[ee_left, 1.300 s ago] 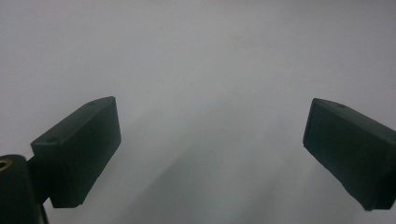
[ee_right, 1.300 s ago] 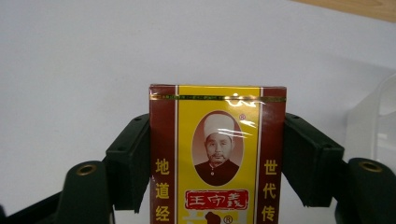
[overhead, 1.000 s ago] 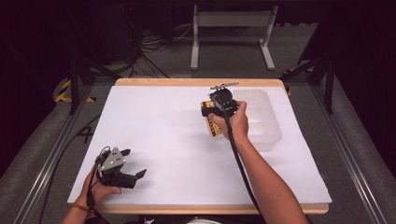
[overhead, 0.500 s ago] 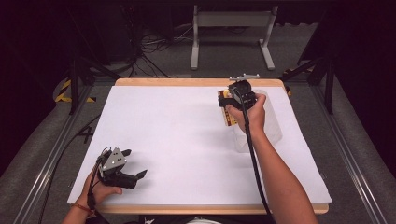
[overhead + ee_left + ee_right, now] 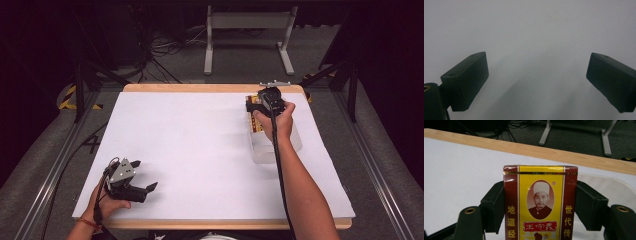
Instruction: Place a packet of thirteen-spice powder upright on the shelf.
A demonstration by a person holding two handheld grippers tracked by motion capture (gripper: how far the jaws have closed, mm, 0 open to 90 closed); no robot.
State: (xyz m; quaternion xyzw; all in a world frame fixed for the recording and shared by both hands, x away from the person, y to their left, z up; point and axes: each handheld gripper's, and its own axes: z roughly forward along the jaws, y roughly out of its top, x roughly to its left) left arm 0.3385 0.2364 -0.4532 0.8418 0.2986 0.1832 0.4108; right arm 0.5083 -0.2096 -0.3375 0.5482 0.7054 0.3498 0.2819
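Right arm stretched far across the white-covered table [image 5: 200, 150], right gripper [image 5: 540, 207] clamping a yellow-and-maroon printed carton [image 5: 540, 202] over the clear plastic tray [image 5: 295, 145], its lower half cut off. Left gripper [image 5: 142, 190] rests near-left, jaws spread wide, empty.

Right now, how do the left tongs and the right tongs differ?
The left tongs are open and hold nothing, while the right tongs are shut on a yellow-and-maroon box. The left tongs sit low at the near left of the white table; the right tongs are at the far right, over a clear plastic tray. Both have black jaws.
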